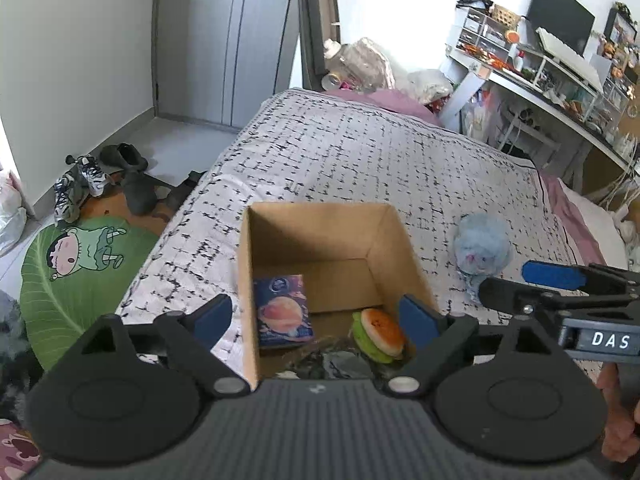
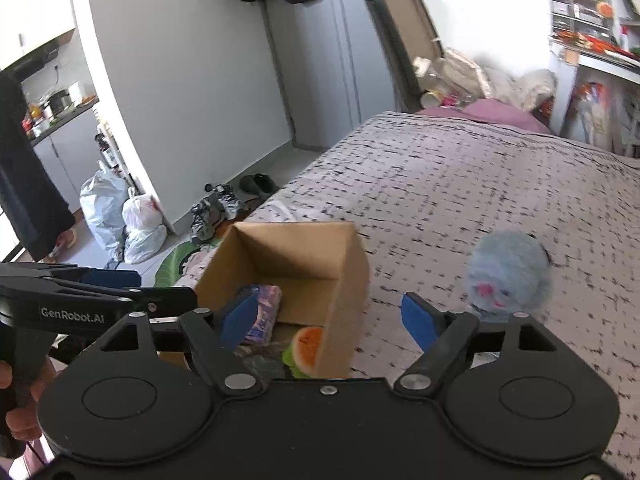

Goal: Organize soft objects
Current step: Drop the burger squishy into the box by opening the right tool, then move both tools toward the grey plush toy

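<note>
We hold our left tool (image 1: pixel 316 316) open over the near end of the cardboard box (image 1: pixel 320 240) on the bed (image 1: pixel 360 152), nothing between its blue pads. Inside the box lie a blue packet (image 1: pixel 282 310), a burger-shaped soft toy (image 1: pixel 380 336) and a dark crumpled item (image 1: pixel 332 362). Our right tool (image 2: pixel 330 316) also stands open and empty, straddling the box's right wall. A fluffy blue plush (image 2: pixel 508 272) sits on the bed just right of the box
</note>
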Demonstrator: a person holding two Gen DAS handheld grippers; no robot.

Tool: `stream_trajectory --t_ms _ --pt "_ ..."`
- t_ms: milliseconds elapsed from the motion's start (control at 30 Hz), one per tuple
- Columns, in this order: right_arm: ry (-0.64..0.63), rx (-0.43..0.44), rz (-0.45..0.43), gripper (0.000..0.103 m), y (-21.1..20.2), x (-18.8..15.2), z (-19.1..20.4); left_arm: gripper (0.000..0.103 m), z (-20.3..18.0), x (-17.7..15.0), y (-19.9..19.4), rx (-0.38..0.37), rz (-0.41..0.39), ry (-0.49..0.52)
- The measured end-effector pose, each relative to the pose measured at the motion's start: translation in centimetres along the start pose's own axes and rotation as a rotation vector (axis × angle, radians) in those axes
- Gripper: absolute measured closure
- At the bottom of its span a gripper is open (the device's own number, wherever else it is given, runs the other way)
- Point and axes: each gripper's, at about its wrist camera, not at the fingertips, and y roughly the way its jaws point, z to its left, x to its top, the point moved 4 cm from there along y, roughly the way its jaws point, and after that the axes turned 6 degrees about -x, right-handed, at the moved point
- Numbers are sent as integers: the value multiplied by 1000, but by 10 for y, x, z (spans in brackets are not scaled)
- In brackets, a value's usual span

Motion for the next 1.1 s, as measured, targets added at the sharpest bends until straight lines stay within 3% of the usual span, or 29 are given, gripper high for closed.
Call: stream_trajectory --t_ms 133,267,533,767,1100 --pt "25 -14 1 23 -9 -3 -18 13 -14 2 1 -15 7 -4" --pt "58 -21 -10 12 -18 -4 -33 7 -30 4 1 -29 6 3" --pt "72 -41 -24 6 -29 -8 -60 0 -52 11 1 -34 -11 15" --pt "100 -108 -39 5 -32 -17 -89 0 -72 16 9 -36 -12 53" --pt "151 -96 -26 7 -28 -23 -118 0 -101 20 28 -86 23 83"
